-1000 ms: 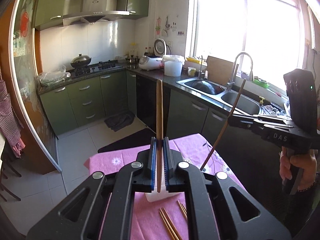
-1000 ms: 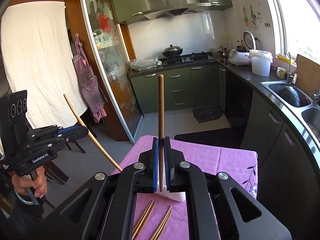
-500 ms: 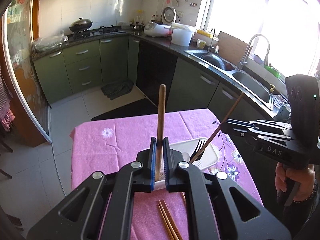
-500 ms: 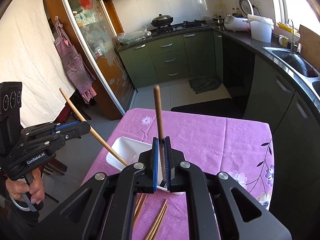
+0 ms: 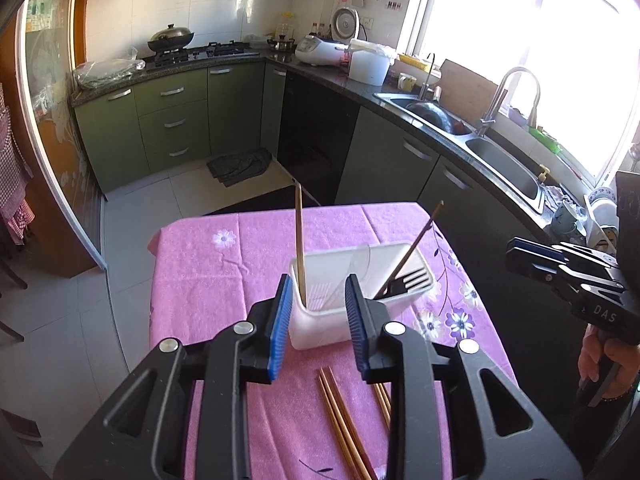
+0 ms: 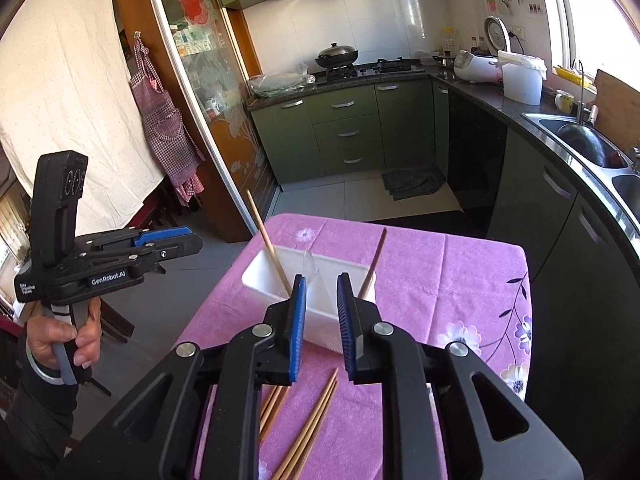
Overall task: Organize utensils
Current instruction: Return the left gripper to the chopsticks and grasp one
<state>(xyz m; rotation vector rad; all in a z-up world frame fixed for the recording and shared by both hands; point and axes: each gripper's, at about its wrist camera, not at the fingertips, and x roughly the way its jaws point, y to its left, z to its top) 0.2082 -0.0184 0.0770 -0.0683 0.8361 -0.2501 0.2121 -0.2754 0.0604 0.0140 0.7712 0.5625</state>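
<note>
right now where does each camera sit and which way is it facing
Left wrist: on the left gripper, looking down at the white holder on the pink tablecloth; the right gripper and its hand show at right.
Right wrist: on the right gripper, facing the same holder; the left gripper and hand show at left.
Shared: holder, two standing chopsticks, loose chopsticks, each gripper's jaws opening, nothing between them.

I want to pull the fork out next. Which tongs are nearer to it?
Right. The right tongs, jaws opening and empty, sit just before the fork's end of the holder; the left tongs, also opening empty, face the far end.
</note>
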